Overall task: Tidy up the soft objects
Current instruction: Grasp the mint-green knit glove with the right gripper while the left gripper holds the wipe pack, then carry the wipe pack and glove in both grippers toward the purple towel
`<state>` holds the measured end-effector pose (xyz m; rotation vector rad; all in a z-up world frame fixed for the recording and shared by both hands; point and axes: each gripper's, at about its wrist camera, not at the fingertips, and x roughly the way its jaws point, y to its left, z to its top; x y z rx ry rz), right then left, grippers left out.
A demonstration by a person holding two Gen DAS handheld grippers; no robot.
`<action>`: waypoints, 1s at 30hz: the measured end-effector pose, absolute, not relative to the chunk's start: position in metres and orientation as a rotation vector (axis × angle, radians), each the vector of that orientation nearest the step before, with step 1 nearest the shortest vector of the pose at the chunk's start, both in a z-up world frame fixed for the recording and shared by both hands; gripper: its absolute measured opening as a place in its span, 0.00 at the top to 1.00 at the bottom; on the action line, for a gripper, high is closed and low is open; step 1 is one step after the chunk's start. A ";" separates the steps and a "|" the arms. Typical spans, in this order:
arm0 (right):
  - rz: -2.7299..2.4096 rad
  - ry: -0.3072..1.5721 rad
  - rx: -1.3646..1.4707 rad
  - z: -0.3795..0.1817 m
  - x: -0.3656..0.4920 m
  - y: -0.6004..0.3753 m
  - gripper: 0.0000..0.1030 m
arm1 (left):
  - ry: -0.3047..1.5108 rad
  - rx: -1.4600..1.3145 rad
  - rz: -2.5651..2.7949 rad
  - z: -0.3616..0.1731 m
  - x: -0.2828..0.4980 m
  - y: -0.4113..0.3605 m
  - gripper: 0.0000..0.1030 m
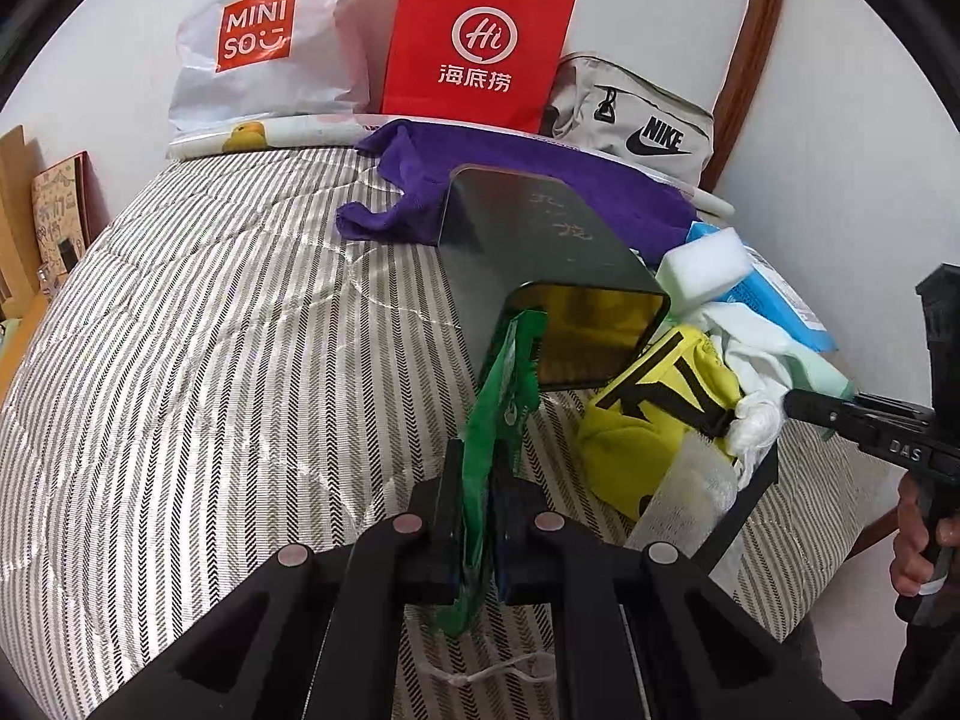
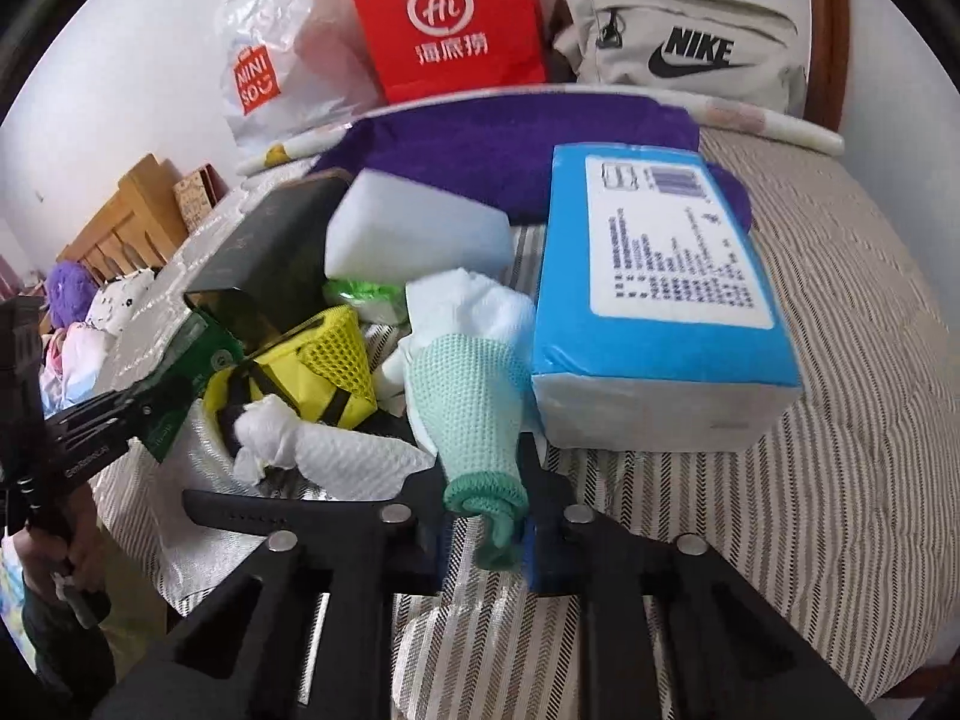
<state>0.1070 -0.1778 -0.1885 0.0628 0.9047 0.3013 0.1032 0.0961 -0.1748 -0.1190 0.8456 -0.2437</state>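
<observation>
My left gripper [image 1: 480, 516] is shut on the rim of a green bag [image 1: 501, 402], whose dark boxy body [image 1: 540, 228] stands on the striped bed. My right gripper [image 2: 489, 519] is shut on the cuff of a mint green knit glove [image 2: 474, 396], which lies at the front of a pile. The pile holds a yellow mesh pouch [image 2: 327, 360], a white sponge block [image 2: 414, 228], white cloths [image 2: 336, 444] and a blue tissue pack [image 2: 654, 276]. In the left wrist view the pile [image 1: 678, 396] lies right of the bag, with the right gripper [image 1: 840, 414] reaching in.
A purple towel [image 1: 510, 180] lies behind the bag. A red paper bag [image 1: 474, 42], a white Miniso bag [image 1: 258, 48] and a grey Nike pouch [image 1: 636, 114] lean on the wall. Wooden furniture [image 2: 138, 210] stands off the bed's left side.
</observation>
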 end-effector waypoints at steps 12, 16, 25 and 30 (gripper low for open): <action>0.360 0.798 0.070 -0.152 0.073 -0.191 0.85 | 0.831 -0.121 -0.227 -0.151 0.094 0.095 0.94; 0.366 0.754 0.069 -0.139 0.057 -0.201 0.85 | 0.806 -0.116 -0.213 -0.139 0.088 0.095 0.94; 0.342 0.714 0.064 -0.127 0.021 -0.232 0.85 | 0.784 -0.099 -0.197 -0.127 0.072 0.085 0.94; 0.323 0.743 0.063 -0.138 0.013 -0.246 0.85 | 0.782 -0.111 -0.210 -0.123 0.066 0.077 0.94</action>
